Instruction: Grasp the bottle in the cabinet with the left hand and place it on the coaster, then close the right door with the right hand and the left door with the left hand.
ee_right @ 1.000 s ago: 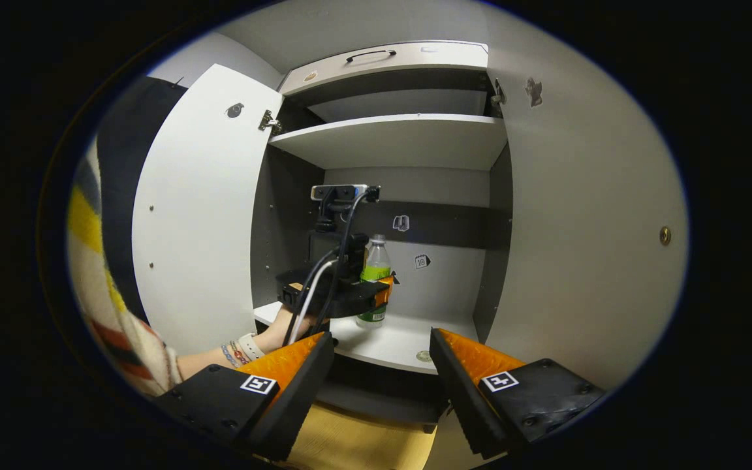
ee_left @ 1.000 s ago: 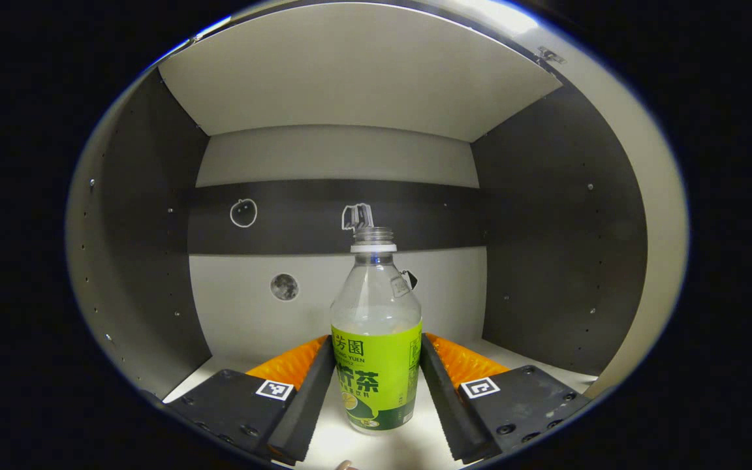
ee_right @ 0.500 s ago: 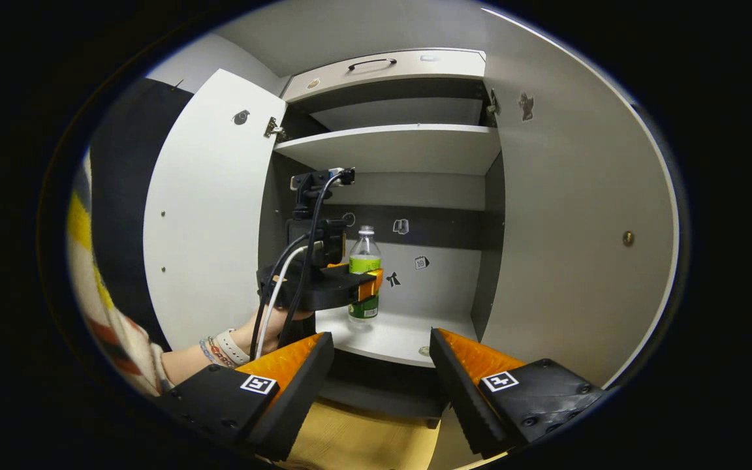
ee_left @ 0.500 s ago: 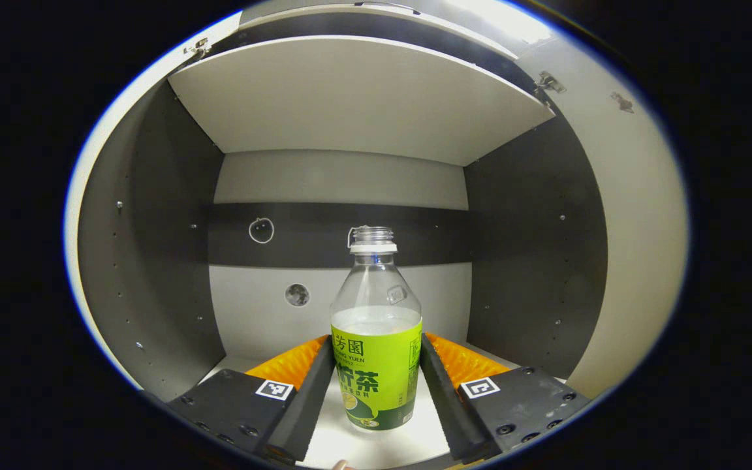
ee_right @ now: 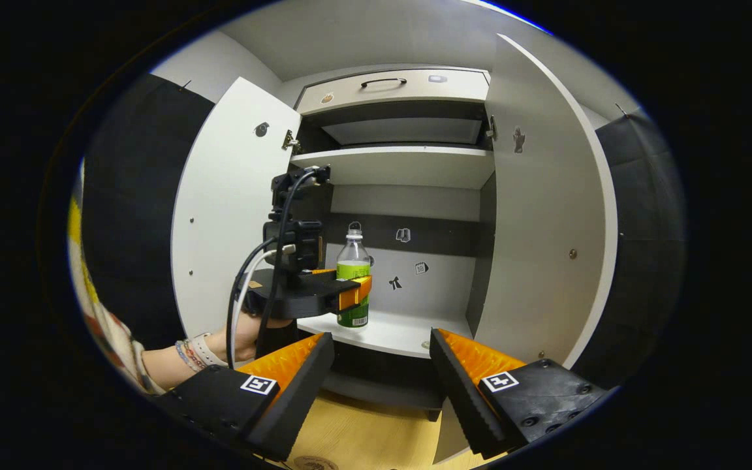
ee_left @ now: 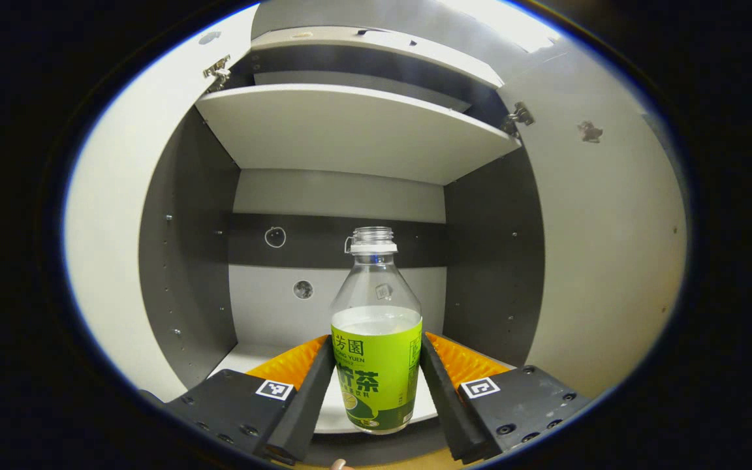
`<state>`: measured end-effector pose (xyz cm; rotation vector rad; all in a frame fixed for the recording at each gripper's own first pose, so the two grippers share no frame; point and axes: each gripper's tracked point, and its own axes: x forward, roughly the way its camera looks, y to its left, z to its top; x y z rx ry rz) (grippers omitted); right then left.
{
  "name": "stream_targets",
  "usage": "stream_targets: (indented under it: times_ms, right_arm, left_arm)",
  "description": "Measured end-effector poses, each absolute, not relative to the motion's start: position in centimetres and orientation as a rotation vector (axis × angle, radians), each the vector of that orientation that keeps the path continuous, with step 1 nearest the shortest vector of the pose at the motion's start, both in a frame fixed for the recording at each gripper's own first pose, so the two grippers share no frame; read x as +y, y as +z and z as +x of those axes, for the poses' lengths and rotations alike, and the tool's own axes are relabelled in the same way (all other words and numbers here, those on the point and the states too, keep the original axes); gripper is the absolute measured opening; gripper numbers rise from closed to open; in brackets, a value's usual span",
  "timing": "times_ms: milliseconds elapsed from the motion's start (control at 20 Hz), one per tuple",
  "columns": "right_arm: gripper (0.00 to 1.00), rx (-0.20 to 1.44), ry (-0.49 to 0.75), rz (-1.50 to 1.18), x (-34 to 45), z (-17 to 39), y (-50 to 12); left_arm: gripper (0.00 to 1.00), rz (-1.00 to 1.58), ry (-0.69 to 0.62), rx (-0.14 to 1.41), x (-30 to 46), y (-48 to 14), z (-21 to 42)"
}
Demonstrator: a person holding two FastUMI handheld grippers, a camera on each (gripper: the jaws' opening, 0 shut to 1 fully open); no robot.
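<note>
Left gripper view shows my left gripper (ee_left: 376, 382) closed on the bottle (ee_left: 376, 346), both fingers pressing the green label from either side. The bottle stands upright, capless, with clear liquid up to about the top of the label, and sits at the front edge of the cabinet (ee_left: 343, 130) shelf. In the right gripper view, the same bottle (ee_right: 353, 281) appears in the left gripper (ee_right: 350, 294), at the front of the lower shelf, my hand (ee_right: 245, 329) beneath it. My right gripper (ee_right: 381, 378) hangs wide open and empty in front of the cabinet. Both the left door (ee_right: 226, 215) and the right door (ee_right: 546, 228) stand open.
</note>
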<state>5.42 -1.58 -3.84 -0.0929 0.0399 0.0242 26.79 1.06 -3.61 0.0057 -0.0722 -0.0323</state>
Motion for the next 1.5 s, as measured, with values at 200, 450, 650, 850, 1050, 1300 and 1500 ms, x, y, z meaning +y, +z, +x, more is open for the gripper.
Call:
stream_targets:
  times_ms: [200, 450, 650, 850, 1050, 1300, 1500]
  right_arm:
    - [0.98, 0.055, 0.007, -0.115, -0.8, 3.1, -4.1]
    - [0.98, 0.083, -0.031, -0.147, -0.6, 0.5, -5.0]
    - [0.98, 0.120, -0.077, -0.171, -1.1, -1.4, -6.0]
    - [0.98, 0.133, -0.113, -0.201, -2.1, -2.7, -6.5]
    - [0.98, 0.167, -0.164, -0.227, -4.4, -3.0, -7.8]
    - [0.98, 0.194, -0.158, -0.225, -6.0, -1.7, -9.6]
    - [0.98, 0.185, -0.096, -0.211, -6.3, -1.2, -10.9]
  left_arm:
    - [0.78, 0.005, -0.035, -0.046, 0.9, -4.7, 22.8]
    - [0.79, 0.020, -0.061, -0.016, 0.2, -6.8, 17.8]
    - [0.79, -0.014, -0.114, 0.008, -1.3, -9.3, 14.3]
    - [0.79, -0.032, -0.150, 0.036, -2.5, -12.3, 11.4]
    - [0.79, -0.041, -0.191, 0.063, -4.3, -16.2, 9.0]
    - [0.79, -0.046, -0.225, 0.102, -6.1, -22.0, 6.9]
    - [0.79, -0.078, -0.223, 0.102, -7.6, -25.3, 5.7]
